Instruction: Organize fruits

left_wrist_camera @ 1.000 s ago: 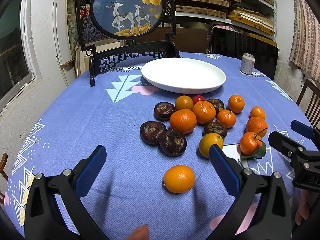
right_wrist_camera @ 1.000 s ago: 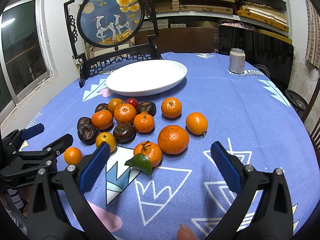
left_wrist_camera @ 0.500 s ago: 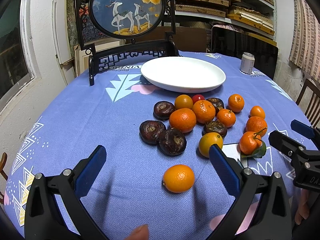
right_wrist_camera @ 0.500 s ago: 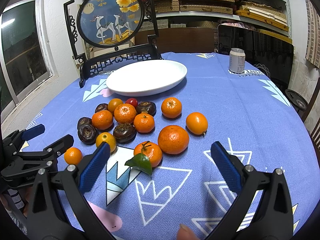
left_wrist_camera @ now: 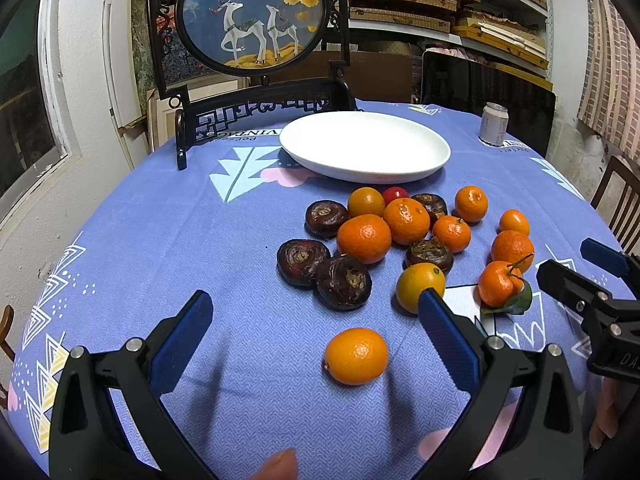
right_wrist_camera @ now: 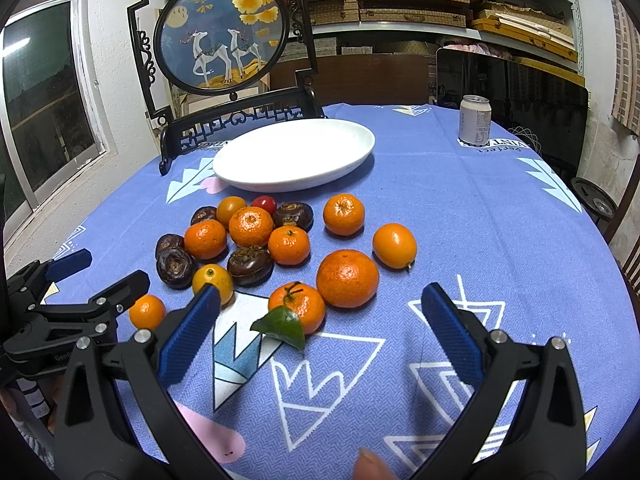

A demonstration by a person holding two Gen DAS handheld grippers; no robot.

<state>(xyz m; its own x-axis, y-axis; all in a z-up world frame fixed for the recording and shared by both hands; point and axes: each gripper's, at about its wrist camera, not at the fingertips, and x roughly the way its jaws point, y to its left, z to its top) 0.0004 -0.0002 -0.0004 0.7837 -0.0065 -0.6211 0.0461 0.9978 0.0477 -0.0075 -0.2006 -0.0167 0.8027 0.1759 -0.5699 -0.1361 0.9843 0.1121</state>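
Observation:
Several oranges, dark brown water chestnuts and one small red fruit (left_wrist_camera: 395, 193) lie loose on a blue patterned tablecloth in front of an empty white plate (left_wrist_camera: 366, 146). My left gripper (left_wrist_camera: 316, 320) is open and empty, with a lone orange kumquat (left_wrist_camera: 356, 356) between and just ahead of its fingers. My right gripper (right_wrist_camera: 320, 312) is open and empty, just behind a leafy tangerine (right_wrist_camera: 297, 307) and a big orange (right_wrist_camera: 347, 278). The plate also shows in the right wrist view (right_wrist_camera: 294, 154). Each gripper shows at the edge of the other's view.
A framed deer ornament on a black stand (left_wrist_camera: 250, 16) stands behind the plate. A drink can (right_wrist_camera: 475, 119) stands at the far right of the table. A dark screen and shelves are beyond. A wooden chair (left_wrist_camera: 616, 196) is at the right table edge.
The left wrist view has shifted very slightly toward the fruit. The right gripper and all fruits have not visibly moved.

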